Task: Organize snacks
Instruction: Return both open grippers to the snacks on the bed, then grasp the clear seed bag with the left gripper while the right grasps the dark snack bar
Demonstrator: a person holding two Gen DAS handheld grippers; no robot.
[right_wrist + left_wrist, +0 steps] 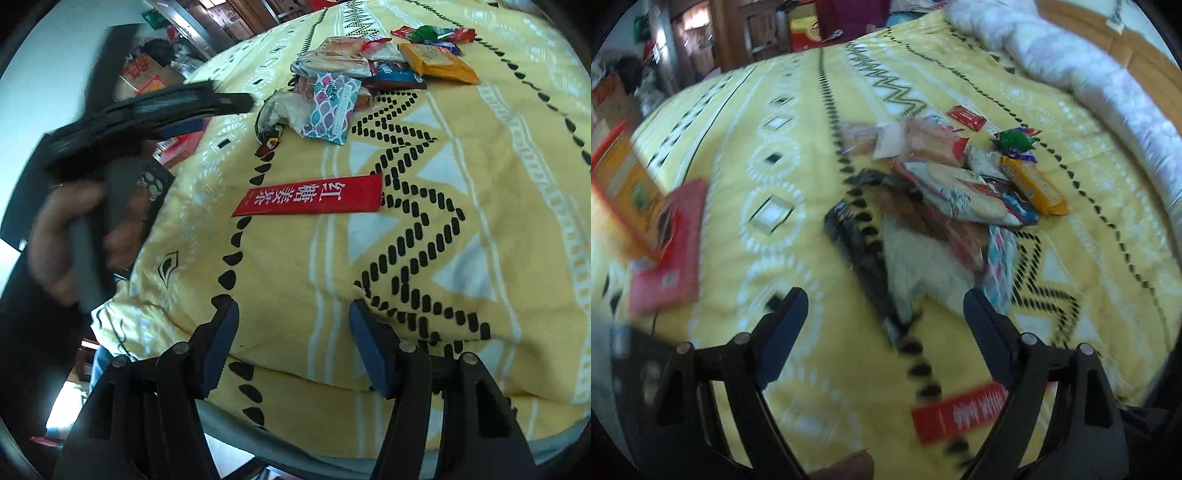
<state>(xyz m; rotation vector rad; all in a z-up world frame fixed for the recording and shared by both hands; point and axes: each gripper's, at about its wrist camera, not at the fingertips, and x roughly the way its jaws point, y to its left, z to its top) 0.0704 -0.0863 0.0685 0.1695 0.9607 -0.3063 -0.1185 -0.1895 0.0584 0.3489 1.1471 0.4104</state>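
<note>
A pile of snack packets lies in the middle of a yellow patterned bedspread. In it are an orange packet, a green-wrapped sweet and a white-and-black packet. My left gripper hangs open just short of that packet, its pads touching nothing. A red sachet with white writing lies apart from the snack pile, nearer the bed's edge. My right gripper stands open over bare bedspread below the sachet. A hand holds the left gripper at the left.
Two flat boxes, one red and one orange, lie at the bed's left side. A pale rolled quilt runs along the right, against a wooden headboard. Cardboard boxes stand on the floor beyond the bed.
</note>
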